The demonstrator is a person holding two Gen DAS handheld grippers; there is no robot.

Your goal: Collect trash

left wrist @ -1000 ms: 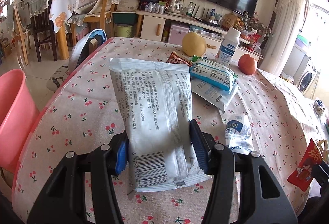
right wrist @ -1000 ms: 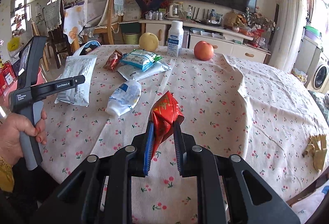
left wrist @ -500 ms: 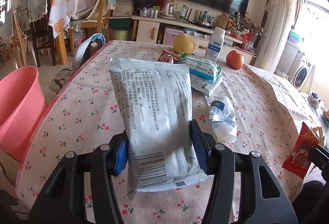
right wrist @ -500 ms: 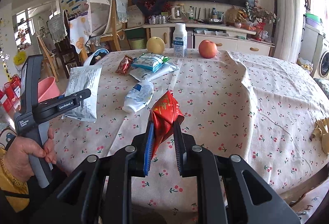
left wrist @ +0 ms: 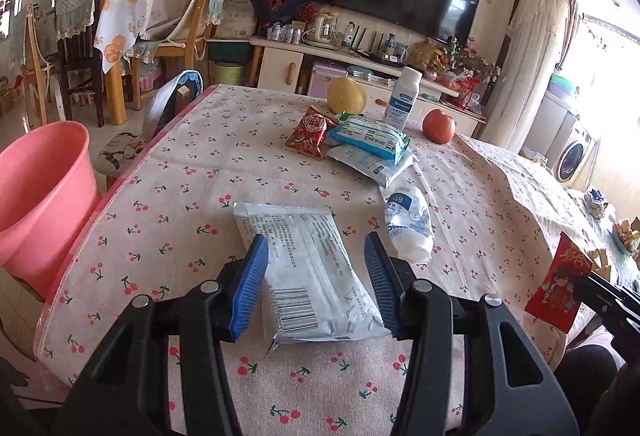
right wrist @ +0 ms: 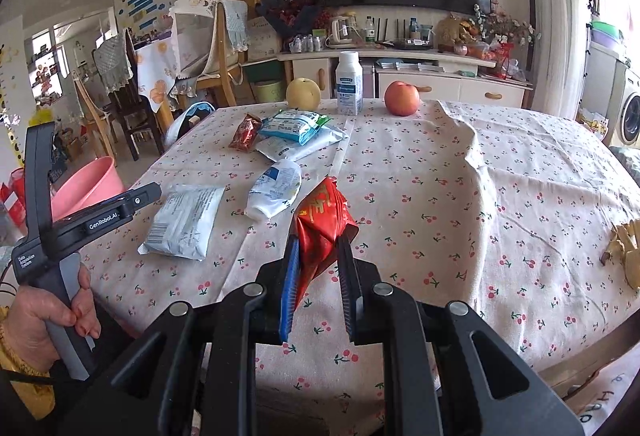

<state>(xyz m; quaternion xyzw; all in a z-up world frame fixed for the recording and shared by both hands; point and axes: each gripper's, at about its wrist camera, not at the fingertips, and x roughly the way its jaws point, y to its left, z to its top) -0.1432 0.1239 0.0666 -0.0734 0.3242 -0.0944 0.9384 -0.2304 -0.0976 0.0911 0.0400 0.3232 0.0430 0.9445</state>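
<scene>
A flat white packet (left wrist: 304, 260) with a barcode lies on the cherry-print tablecloth (left wrist: 200, 176) near the front edge. My left gripper (left wrist: 314, 248) hovers over it, its jaws closing; the packet shows between the blue pads (left wrist: 250, 284) but they do not press on it. From the right wrist view the packet (right wrist: 184, 224) rests flat beside that gripper's tip. My right gripper (right wrist: 318, 248) is shut on a crumpled red wrapper (right wrist: 324, 220), held above the table. A pink bin (left wrist: 40, 188) stands on the floor at the table's left.
Further back lie a white pouch (left wrist: 410, 224), a red snack bag (left wrist: 312, 130) and blue-white packs (left wrist: 368, 136). A pear (left wrist: 346, 96), a white bottle (left wrist: 402, 98) and an apple (left wrist: 438, 126) stand at the far edge. Chairs crowd the left.
The white packet, held upright between the left pads before, now lies flat on the table, let go. The left gripper has drawn back from the table. The right gripper still holds the red wrapper.
</scene>
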